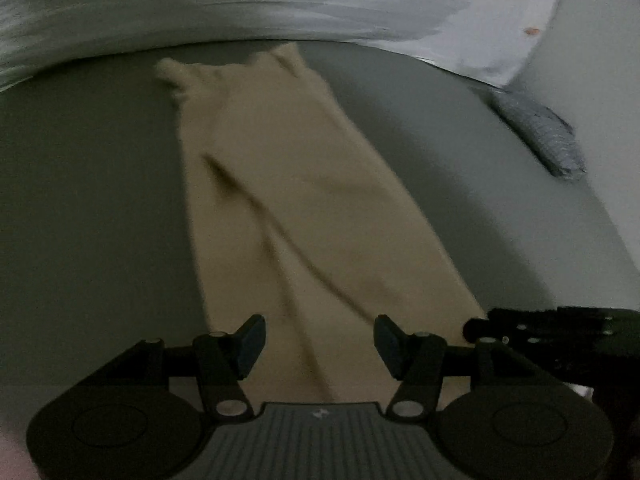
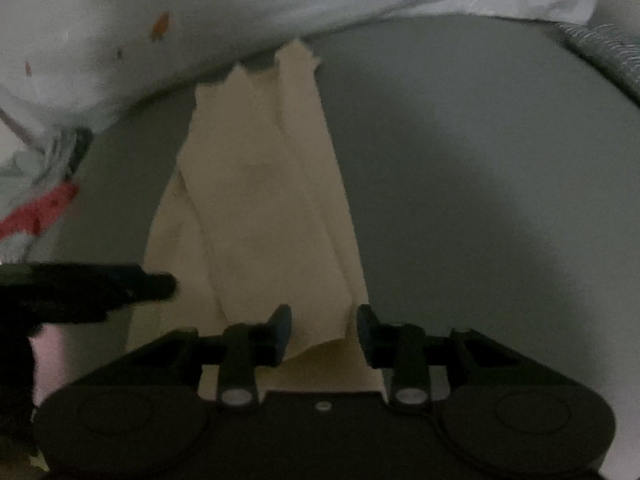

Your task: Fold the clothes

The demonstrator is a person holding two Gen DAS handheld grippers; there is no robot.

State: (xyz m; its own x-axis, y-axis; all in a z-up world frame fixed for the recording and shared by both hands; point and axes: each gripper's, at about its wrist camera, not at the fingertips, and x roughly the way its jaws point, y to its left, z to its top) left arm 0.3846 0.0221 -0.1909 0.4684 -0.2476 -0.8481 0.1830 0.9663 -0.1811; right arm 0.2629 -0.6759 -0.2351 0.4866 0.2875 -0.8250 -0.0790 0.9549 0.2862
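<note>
Surface: grey matte top (image 1: 100, 200) is lying smooth and bare around the cloth, with white crumpled fabric (image 1: 280, 4) bunching along its far edge.
Garment: beige garment (image 1: 280, 200) is stretching as a long narrow strip from the far edge toward both cameras, soft and creased lengthwise.
Other cloth: grey textured piece (image 1: 536, 132) is sitting well apart at the right side.
Left gripper (image 1: 319, 340): black fingers are standing spread over the near end of the garment, nothing pinched between them.
Right gripper (image 2: 324, 330): jaws are standing partly apart, a raised fold of the garment's near edge sitting between the pads; contact is unclear.
</note>
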